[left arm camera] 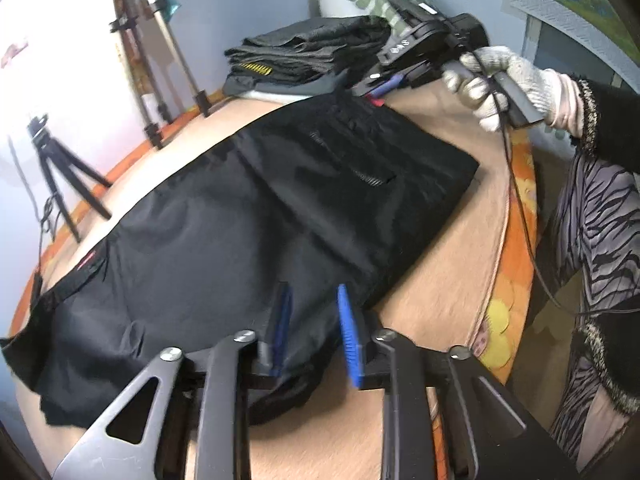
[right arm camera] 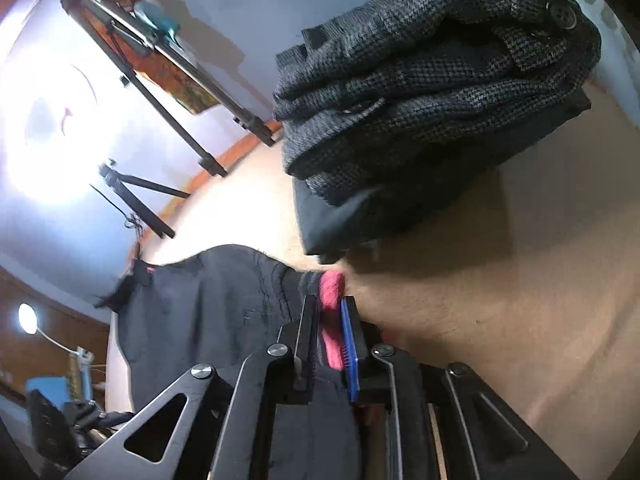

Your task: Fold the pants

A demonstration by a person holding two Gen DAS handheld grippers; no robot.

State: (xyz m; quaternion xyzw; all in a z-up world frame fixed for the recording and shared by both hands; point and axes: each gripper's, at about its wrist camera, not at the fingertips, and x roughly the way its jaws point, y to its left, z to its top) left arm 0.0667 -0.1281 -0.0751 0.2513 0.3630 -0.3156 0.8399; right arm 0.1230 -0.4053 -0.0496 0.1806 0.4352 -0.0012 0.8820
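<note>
Black pants (left arm camera: 240, 208) lie flat across the tan table (left arm camera: 440, 280), with a zip pocket facing up. My left gripper (left arm camera: 314, 292) hovers over their near edge; its blue pads (left arm camera: 348, 332) stand apart with nothing pinched between them. At the far end a gloved hand (left arm camera: 512, 80) holds my right gripper (left arm camera: 376, 88) down at the pants' corner. In the right wrist view, the right gripper (right arm camera: 329, 304) is shut on a pink fleecy edge (right arm camera: 334, 284) of the pants (right arm camera: 208, 304), which sits squeezed between the pads.
A stack of folded grey pants (left arm camera: 304, 52) (right arm camera: 440, 80) sits at the table's far side, just beyond the right gripper. Two tripods (left arm camera: 60, 176) (left arm camera: 160, 80) stand along the left edge. A cable (left arm camera: 520, 208) hangs at the right edge beside the person's patterned clothing (left arm camera: 592, 240).
</note>
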